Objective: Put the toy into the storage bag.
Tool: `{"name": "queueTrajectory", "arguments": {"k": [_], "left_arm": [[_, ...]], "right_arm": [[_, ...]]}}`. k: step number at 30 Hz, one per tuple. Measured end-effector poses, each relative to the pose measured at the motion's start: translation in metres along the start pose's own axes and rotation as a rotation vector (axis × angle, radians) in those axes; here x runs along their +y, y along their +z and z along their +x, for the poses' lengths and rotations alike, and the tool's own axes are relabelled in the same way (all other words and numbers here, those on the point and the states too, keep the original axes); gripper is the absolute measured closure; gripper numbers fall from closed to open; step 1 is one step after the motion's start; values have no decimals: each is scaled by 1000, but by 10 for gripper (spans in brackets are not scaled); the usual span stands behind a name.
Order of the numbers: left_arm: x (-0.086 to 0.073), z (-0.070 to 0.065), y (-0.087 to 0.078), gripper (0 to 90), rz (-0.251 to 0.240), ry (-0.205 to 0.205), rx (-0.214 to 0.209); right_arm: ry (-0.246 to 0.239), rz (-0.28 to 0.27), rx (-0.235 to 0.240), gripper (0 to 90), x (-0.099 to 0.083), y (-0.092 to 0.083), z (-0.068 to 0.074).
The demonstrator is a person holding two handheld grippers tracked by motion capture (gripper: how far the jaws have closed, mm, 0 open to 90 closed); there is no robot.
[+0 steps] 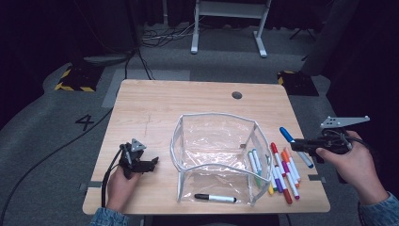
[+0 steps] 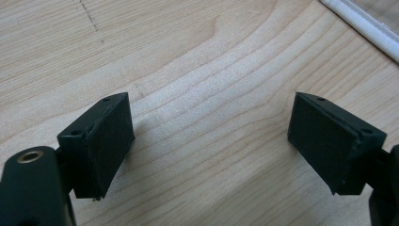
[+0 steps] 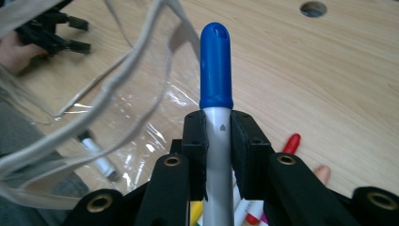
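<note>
Squarely between right gripper (image 3: 218, 155) fingers (image 3: 195, 150), blue-capped marker (image 3: 216, 70), clamped

The left hand-held gripper (image 2: 211, 141), jaws wide apart, hovers over bare wooden table (image 2: 202, 61).

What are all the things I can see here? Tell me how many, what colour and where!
Table: one, light wood, middle of the room.
Pouch: one, clear with white edging, open on the table's middle.
Black marker: one, white with black cap, inside the pouch near the front.
Markers in pouch: two, green and blue caps, against its right wall.
Loose markers: a bunch, red, orange, purple, pink, yellow, on the table right of the pouch.
Blue marker: one, blue cap, grey body, lifted above the table's right edge.
Left gripper: black, jaws open, low over bare table.
Right gripper: black, jaws shut on the blue marker.
</note>
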State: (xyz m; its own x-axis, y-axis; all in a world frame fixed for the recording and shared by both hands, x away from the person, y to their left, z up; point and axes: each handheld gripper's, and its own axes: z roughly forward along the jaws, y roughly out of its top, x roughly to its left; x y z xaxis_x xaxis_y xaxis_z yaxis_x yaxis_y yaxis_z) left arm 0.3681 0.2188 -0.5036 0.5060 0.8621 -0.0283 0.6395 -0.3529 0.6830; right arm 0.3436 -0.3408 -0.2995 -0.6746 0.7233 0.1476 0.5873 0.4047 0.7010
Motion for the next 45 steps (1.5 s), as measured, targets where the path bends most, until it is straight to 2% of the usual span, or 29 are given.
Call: {"name": "queueTrajectory", "arguments": {"k": [3,7,11,18,23,33,38,45], "left_arm": [[0,0,0,149,0,0,0],[0,0,0,150,0,0,0],[0,0,0,150,0,0,0],[0,0,0,150,0,0,0],[0,0,0,150,-2,0,0],[0,0,0,150,-1,-1,0],[0,0,0,149,-1,-1,0],[0,0,0,150,-2,0,0]], "right_arm": [[-38,-2,29,769,10,-2,12],[-83,-4,95,769,24,-1,28],[-121,4,126,769,39,2,42],[-188,29,197,769,61,16,66],[-229,64,223,769,76,33,80],[-294,127,261,769,95,69,101],[-319,201,282,769,100,95,110],[-348,274,324,769,104,128,115]]}}
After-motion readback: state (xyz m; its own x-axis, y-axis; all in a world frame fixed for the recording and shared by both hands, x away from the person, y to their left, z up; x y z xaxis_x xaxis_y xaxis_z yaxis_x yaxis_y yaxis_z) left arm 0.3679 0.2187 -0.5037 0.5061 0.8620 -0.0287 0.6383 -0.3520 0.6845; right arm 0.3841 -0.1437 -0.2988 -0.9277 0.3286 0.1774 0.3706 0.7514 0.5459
